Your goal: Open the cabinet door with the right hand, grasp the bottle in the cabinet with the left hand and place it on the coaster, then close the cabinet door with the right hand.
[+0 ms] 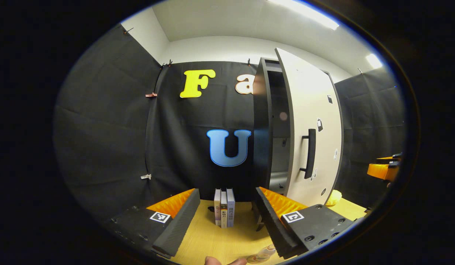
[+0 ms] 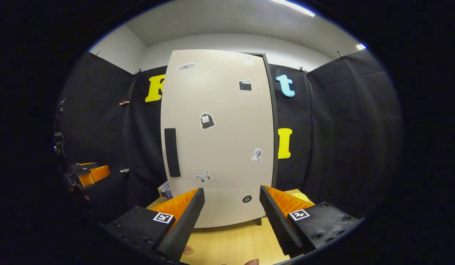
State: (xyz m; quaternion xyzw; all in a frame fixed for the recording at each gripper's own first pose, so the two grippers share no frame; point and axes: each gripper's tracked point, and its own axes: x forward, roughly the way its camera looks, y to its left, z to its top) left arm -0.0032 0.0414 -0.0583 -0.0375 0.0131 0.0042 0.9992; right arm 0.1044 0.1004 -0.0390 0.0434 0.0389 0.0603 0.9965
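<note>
1. The cabinet door (image 1: 312, 132) is seen ajar; the bottle (image 1: 262, 254) is seen on the table (image 1: 212, 243), apparently placed.
2. Both the left gripper (image 1: 227, 217) and right gripper (image 2: 231, 217) are held wide open, empty.
3. Closing is judged next: the door's handle (image 2: 172, 151) must be pushed by the right gripper.

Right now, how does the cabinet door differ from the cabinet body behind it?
The cabinet door is pale, the cabinet body dark. The door carries stickers and a dark handle; the body's side is plain. The door stands ajar, swung off the body's front. Both are tall and upright.
</note>
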